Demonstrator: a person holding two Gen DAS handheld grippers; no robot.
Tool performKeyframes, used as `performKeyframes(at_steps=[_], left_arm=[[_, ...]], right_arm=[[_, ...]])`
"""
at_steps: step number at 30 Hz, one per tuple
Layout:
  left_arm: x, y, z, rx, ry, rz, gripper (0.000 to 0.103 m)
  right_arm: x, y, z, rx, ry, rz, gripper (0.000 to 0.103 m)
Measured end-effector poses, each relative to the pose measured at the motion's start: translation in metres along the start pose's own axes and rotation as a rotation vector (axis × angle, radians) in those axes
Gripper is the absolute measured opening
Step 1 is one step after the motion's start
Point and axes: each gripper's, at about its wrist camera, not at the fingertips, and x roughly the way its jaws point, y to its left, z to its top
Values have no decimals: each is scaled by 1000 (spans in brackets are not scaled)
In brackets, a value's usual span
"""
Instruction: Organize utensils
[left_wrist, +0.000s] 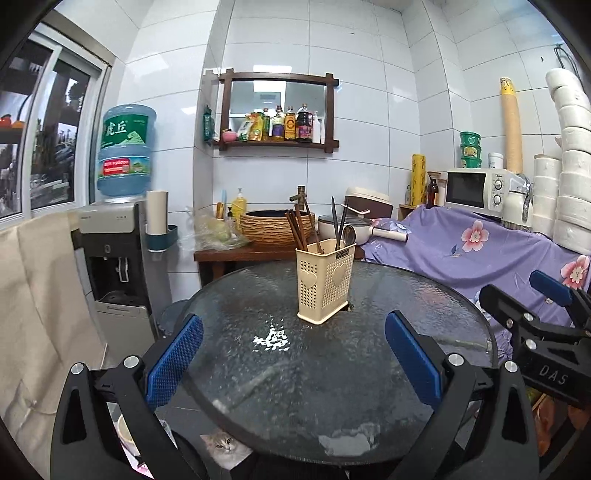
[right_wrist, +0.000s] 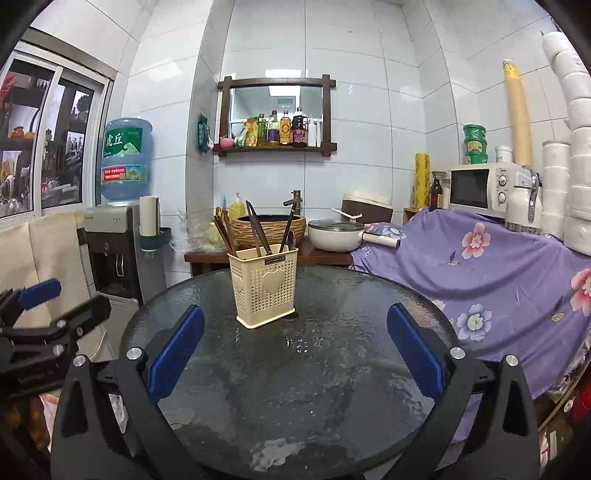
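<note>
A cream perforated plastic utensil holder (left_wrist: 325, 281) with raised heart shapes on its sides is seen standing upright on the far half of a round, dark, textured glass table (left_wrist: 332, 387). Brown wooden chopsticks (left_wrist: 300, 230) are held in its left compartment, leaning left; dark slender utensil handles (left_wrist: 338, 221) and a metal spoon (left_wrist: 348, 235) are held in the right one.

The left gripper (left_wrist: 294, 360) is held at the near edge of the table with its blue-padded jaws spread wide; nothing is held between them, and the holder is well apart from them. The right gripper (right_wrist: 295, 349) is likewise spread to its widest and empty, poised over the near part of the table, short of the holder (right_wrist: 264, 286). Each gripper is glimpsed at the side of the other's view.

Beyond the table, a woven-pattern basin (left_wrist: 275, 225) with a brass tap is set on a wooden stand, beside a white lidded pan (right_wrist: 334, 234). A purple floral cloth (right_wrist: 480, 266) is draped to the right below a white microwave (right_wrist: 480, 188). A water dispenser with a blue bottle (left_wrist: 125, 151) is placed at the left. A cat (left_wrist: 223, 448) is visible under the table.
</note>
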Motion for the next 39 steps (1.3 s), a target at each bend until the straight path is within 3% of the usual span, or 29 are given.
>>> performKeyframes(at_steps=[3, 11, 19, 39], left_arm=[[-18, -7, -7, 33, -17, 20, 97], [-46, -7, -26, 11, 6, -32, 97], [-43, -3, -27, 1, 19, -46, 97], [-42, 13, -30, -21, 21, 0, 97]], right_arm=[[-20, 0, -2, 33, -14, -7, 97], [-60, -2, -15, 54, -16, -22, 97], [-59, 6, -14, 33, -1, -28, 97], [-54, 0, -12, 31, -1, -55, 97]])
